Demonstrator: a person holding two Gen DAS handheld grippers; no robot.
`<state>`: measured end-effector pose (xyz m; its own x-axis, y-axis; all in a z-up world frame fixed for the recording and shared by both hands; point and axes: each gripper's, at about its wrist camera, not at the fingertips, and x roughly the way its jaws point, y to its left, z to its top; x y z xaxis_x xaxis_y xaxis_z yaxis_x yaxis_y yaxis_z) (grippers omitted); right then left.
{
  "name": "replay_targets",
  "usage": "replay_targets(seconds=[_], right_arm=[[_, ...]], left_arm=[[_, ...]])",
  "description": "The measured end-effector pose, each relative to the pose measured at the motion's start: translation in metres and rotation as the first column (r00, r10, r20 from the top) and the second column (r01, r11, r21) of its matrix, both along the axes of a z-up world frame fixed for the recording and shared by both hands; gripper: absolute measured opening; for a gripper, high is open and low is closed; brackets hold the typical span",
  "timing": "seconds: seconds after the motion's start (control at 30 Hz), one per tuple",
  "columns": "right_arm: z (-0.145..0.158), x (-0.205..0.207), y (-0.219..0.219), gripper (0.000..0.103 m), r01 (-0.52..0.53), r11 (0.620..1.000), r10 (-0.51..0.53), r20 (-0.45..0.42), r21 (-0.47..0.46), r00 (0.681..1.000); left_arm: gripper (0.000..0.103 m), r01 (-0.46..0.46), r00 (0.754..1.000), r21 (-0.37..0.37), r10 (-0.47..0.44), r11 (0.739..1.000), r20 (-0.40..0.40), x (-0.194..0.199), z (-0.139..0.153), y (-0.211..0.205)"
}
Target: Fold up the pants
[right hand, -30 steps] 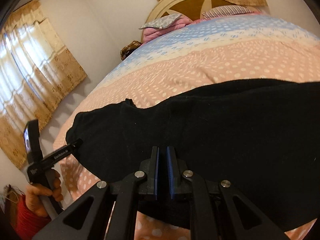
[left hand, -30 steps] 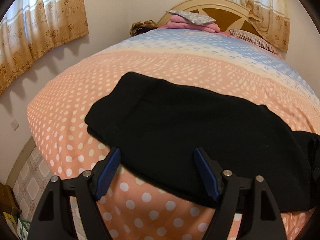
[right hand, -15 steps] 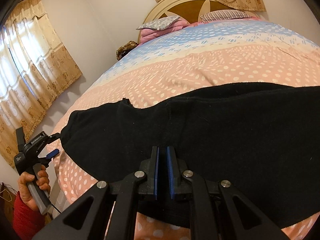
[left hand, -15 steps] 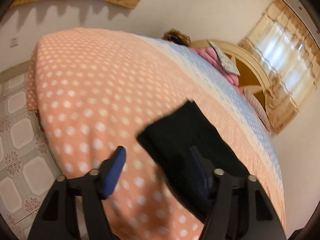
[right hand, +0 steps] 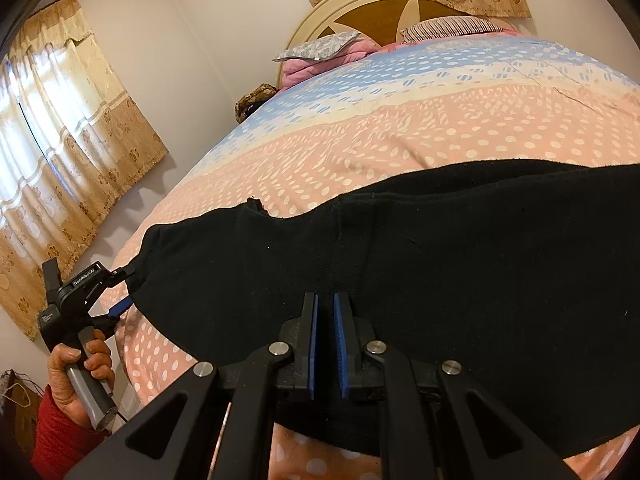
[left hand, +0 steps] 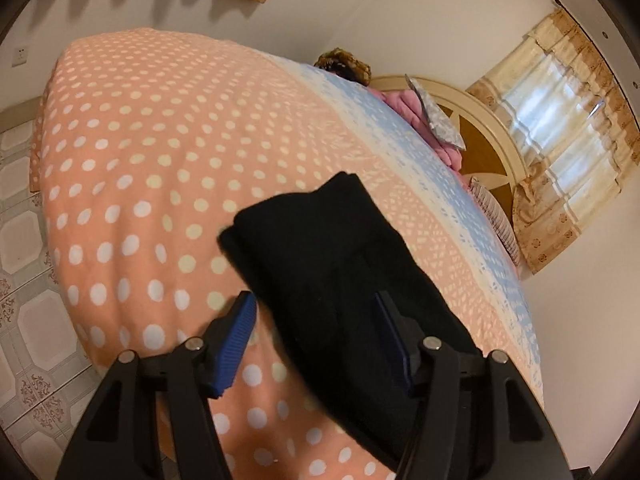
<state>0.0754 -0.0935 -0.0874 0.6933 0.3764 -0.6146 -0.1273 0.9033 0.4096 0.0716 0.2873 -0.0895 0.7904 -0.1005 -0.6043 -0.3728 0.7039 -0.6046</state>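
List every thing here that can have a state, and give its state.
Pants: lying flat on the bed.
Left gripper: open, jaws just been closing, pants end between them.
Right gripper: shut, over the pants' near edge.
Curtains: drawn.

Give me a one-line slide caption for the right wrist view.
Right gripper shut on black pants spread across polka-dot bedspread; left gripper at their far end.
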Motion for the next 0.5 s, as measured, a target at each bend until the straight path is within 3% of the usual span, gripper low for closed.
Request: replay_targets(seconds=[0.23,0.3,0.33,0.37,0.43,0.5], right_arm=[[-0.001,0.001,-0.003,0.009,0.0,1.0,0.0,0.0,0.009,1.0],[-0.001,0.001,-0.004,0.009,0.001,1.0,-0.001,-0.003,0.018,1.0],[-0.001,0.001,-0.005,0.009,0.003,1.0,-0.003,-0.004,0.022,1.0],[-0.001,0.001,-0.005,0.009,0.003,1.0,-0.003,-0.005,0.025,1.0],[-0.002,0.002,-0.006,0.009,0.002,1.0,-0.002,-0.007,0.03,1.0],[-0.002,0.002,-0.008,0.009,0.003,0.999,-0.002,-0.01,0.038,1.0]], left_arm=[[0.062,-0.052,0.998,-0.088,0.055,0.995,0.032,0.002,-0.006,0.008],[0.049,-0.067,0.996,-0.091,0.071,0.994,0.049,0.001,-0.008,0.007],[0.03,-0.078,0.996,-0.087,0.082,0.993,0.041,0.0,-0.011,0.008],[0.022,-0.095,0.995,-0.091,0.098,0.991,0.03,-0.001,-0.014,0.01],[0.021,-0.108,0.993,-0.129,0.114,0.986,0.04,-0.009,-0.02,0.013],[0.021,-0.11,0.992,-0.119,0.116,0.987,0.04,-0.01,-0.02,0.011]])
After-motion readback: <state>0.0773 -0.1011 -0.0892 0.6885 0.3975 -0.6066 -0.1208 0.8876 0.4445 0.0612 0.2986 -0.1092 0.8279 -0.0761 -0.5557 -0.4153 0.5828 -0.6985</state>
